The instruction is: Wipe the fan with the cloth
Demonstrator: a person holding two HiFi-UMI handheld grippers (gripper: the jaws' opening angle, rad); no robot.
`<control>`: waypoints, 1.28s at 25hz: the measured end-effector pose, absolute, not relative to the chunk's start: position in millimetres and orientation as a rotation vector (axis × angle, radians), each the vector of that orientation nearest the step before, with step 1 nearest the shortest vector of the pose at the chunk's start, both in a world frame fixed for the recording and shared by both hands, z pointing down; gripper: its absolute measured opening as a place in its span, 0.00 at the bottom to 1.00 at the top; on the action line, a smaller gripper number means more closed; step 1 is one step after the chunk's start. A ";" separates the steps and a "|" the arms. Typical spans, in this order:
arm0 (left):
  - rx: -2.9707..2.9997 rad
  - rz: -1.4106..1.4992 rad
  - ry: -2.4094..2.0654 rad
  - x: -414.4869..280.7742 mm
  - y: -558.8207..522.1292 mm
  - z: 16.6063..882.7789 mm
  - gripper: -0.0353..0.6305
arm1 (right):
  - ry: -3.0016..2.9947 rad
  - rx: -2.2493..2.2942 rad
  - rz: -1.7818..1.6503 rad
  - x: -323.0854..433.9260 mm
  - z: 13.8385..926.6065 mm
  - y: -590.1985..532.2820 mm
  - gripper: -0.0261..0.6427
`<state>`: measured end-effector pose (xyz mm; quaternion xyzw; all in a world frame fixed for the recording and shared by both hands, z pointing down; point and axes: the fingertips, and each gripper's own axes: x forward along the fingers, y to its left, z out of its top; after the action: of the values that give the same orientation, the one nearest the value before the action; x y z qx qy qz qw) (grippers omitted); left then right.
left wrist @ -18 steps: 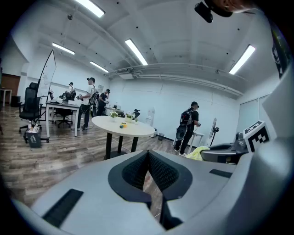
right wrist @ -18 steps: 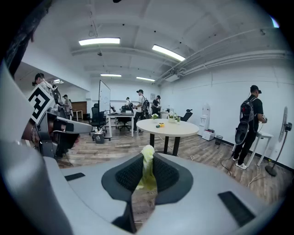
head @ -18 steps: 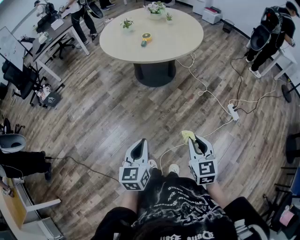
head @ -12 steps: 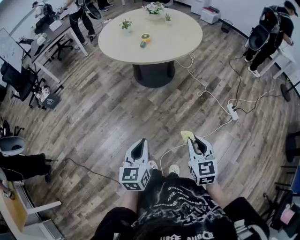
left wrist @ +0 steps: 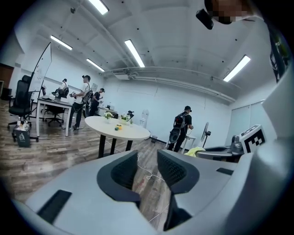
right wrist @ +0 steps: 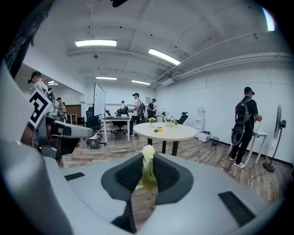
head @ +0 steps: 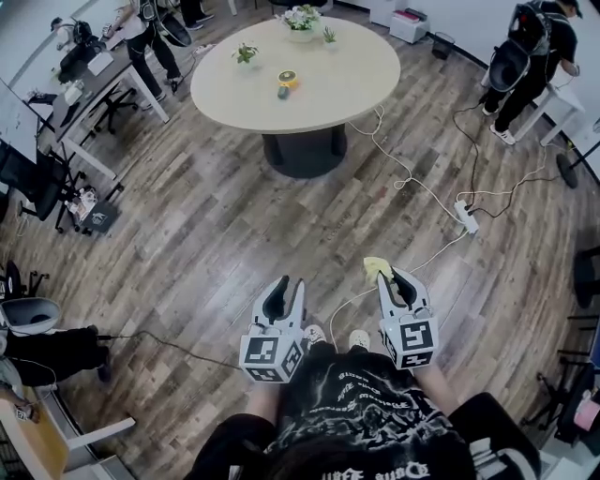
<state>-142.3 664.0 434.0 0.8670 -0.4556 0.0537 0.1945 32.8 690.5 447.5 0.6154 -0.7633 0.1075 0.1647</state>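
The right tongs (right wrist: 148, 161) are clenching one yellow-green cloth (right wrist: 147, 170). The cloth is standing up between the dark ribbed pads and bunching out past their tips. The left tongs (left wrist: 148, 170) are standing released, with the pads slightly apart and only floor showing between them. Both tongs are hovering over the wood-plank floor (head: 234, 234), well apart from the round beige worktop (head: 356, 84).

Containers: three small pots are standing on the round beige worktop.
- One pot (head: 302, 19) at the far edge is holding pale flowers.
- Two pots (head: 246, 53) are each holding a small green plant, one left of the flowers and one just right of them.

Loose items: one yellow round item (head: 292, 78) and one dark green item (head: 282, 91) are lying side by side near the worktop's middle.

One grey pedestal fan (right wrist: 278, 125) is standing on the floor well to the right of the worktop, beside one person wearing a backpack (right wrist: 245, 124). The fan is standing far from the cloth. One white power strip (head: 466, 218) is lying on the floor to the right of the worktop.
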 end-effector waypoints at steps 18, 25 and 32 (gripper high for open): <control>2.630 0.392 -1.072 -162.3 651.9 430.8 0.55 | -2.194 1.799 0.205 -18.4 424.3 676.3 0.14; 2.503 0.243 -1.093 -172.1 626.7 431.3 0.55 | -2.239 1.755 0.170 -18.7 421.0 642.1 0.14; 2.495 0.193 -1.201 -165.4 574.5 423.1 0.54 | -2.294 1.648 0.156 -8.7 428.4 575.8 0.14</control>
<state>-165.4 574.5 423.1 0.8838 -0.4256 0.0684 0.1817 -8.7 575.8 428.4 0.5755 -0.8010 0.0544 0.1559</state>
